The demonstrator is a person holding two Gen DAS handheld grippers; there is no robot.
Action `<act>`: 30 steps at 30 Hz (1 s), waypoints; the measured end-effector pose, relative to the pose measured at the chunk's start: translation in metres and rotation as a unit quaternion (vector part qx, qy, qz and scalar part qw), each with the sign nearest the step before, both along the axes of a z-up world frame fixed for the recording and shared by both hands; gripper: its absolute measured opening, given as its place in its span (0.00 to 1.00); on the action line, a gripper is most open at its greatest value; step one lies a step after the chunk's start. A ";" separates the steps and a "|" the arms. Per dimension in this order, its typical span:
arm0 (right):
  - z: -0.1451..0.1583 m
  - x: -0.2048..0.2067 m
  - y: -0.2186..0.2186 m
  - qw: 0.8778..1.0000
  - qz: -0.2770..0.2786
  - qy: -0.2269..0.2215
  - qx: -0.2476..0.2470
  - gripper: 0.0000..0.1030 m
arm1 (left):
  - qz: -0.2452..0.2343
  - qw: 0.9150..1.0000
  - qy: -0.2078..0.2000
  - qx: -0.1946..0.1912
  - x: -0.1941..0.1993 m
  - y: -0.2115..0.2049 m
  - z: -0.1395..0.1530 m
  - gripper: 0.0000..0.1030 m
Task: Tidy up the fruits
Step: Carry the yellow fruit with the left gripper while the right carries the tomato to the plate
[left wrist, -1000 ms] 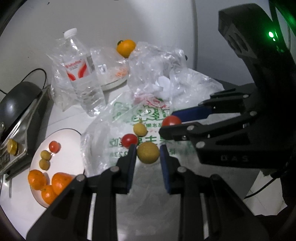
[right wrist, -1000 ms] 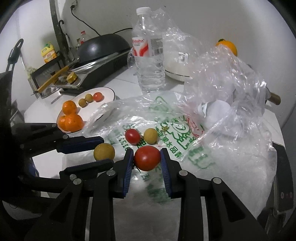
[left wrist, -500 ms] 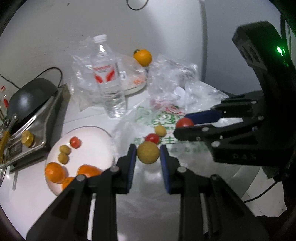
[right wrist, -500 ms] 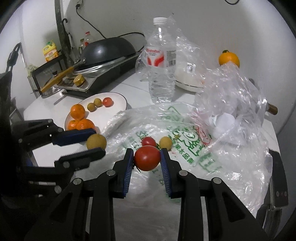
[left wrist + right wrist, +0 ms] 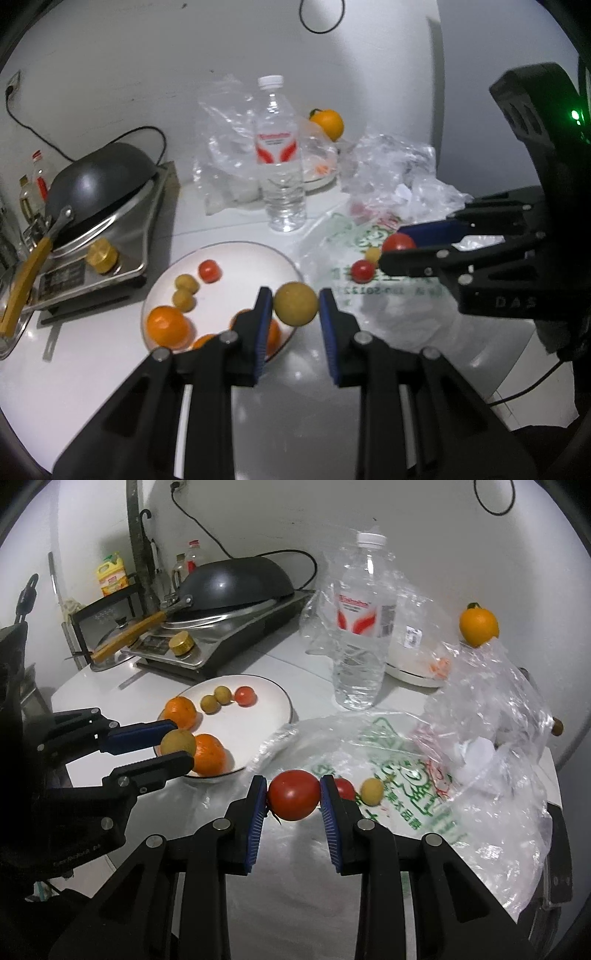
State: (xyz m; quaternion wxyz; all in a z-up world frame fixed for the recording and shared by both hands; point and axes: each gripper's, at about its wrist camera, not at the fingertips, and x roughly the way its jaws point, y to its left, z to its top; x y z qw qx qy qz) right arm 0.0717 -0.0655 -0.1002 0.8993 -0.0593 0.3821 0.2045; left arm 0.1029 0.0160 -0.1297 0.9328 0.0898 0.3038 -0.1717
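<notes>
White tabletop [image 5: 306,664], pretty cluttered. Left tool [image 5: 296,303] clamped on a yellow-green fruit [image 5: 295,303], hovering right over the near rim of the plate [image 5: 255,258] of oranges. Right tool [image 5: 294,799] gripping a red tomato [image 5: 294,799], with the printed plastic bag [image 5: 402,775] and two more small fruits just past its tips.

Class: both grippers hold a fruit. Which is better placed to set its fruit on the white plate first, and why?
Probably the left gripper: its round yellow-brown fruit hangs at the white plate's rim, while the right gripper holds its red tomato farther off, beside the printed plastic bag.
</notes>
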 end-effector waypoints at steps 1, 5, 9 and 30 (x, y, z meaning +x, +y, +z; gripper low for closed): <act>-0.001 0.001 0.003 1.000 0.001 0.001 -0.001 0.31 | 0.003 1.000 0.000 0.000 0.000 0.003 0.000 0.26; -0.003 0.006 0.014 1.000 0.007 0.005 -0.005 0.31 | 0.016 1.000 0.000 -0.003 0.002 0.020 -0.003 0.26; -0.004 0.011 0.025 1.000 0.013 0.006 -0.009 0.31 | 0.024 1.000 0.000 -0.004 0.006 0.030 -0.006 0.26; -0.007 0.062 0.069 0.999 0.038 0.014 -0.007 0.31 | 0.040 0.999 0.016 -0.015 0.061 0.066 -0.030 0.26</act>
